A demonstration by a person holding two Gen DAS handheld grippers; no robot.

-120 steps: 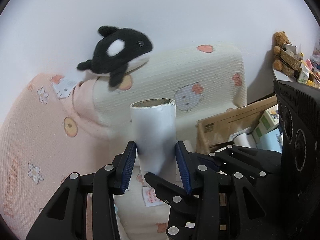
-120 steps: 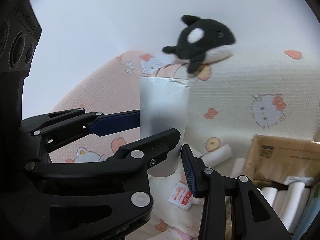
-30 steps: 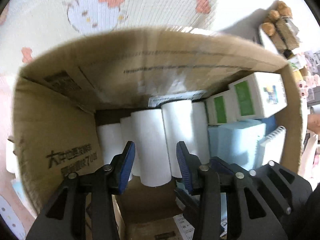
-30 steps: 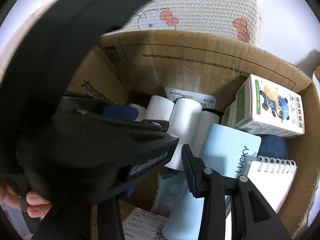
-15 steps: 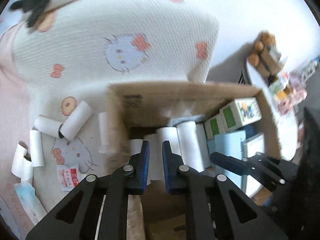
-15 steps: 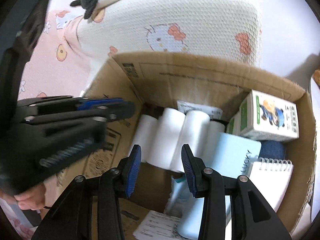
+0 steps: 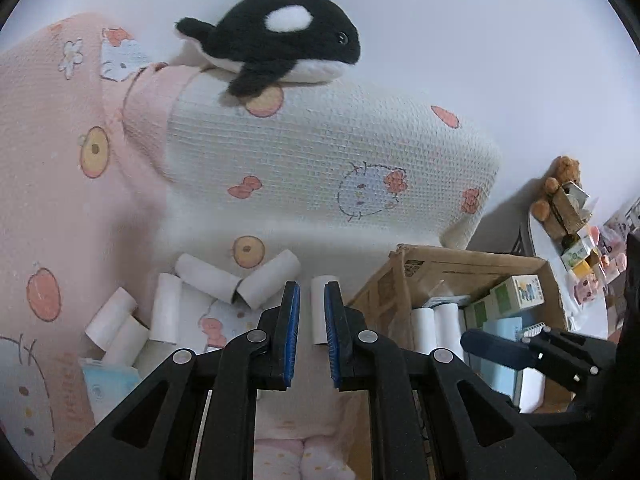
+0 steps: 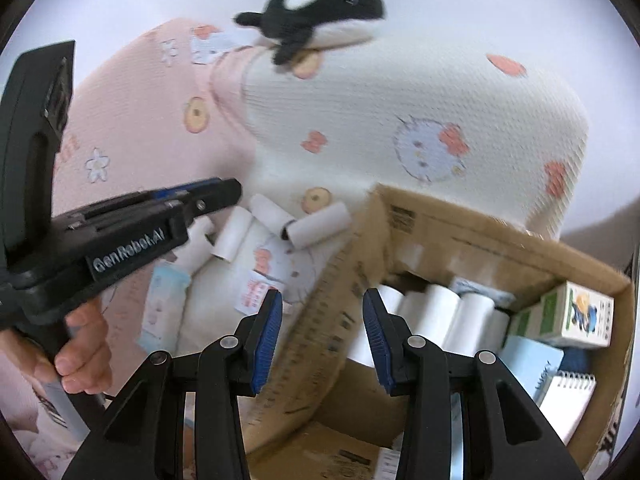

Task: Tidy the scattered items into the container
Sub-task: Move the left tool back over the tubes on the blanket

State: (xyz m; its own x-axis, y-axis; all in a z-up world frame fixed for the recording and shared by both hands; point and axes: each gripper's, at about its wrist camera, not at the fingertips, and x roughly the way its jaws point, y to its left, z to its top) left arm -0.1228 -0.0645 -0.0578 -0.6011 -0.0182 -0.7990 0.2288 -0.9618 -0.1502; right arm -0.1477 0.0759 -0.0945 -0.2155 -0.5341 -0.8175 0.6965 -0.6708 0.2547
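Several white paper rolls (image 7: 208,276) lie scattered on the pink bedding left of the cardboard box (image 7: 460,256). One roll (image 7: 320,308) shows far behind the slit of my left gripper (image 7: 311,292), whose jaws are nearly shut and empty. More rolls (image 8: 440,308) lie side by side inside the box (image 8: 480,224). My right gripper (image 8: 323,300) hovers above the box's left wall, jaws apart, nothing between them. A hand holds the left gripper (image 8: 224,194) over the scattered rolls (image 8: 320,224).
The box also holds green-and-white cartons (image 8: 580,316), a blue booklet (image 8: 532,360) and a spiral notepad (image 8: 568,396). A blue tissue pack (image 8: 160,300) and a red-printed sachet (image 8: 256,292) lie on the bedding. An orca plush (image 7: 280,48) tops the white pillow (image 7: 320,160).
Both grippers rose and drew back left out of the box. The left jaws went from wide apart over the rolls in the box to a narrow slit. Neither carries a roll now.
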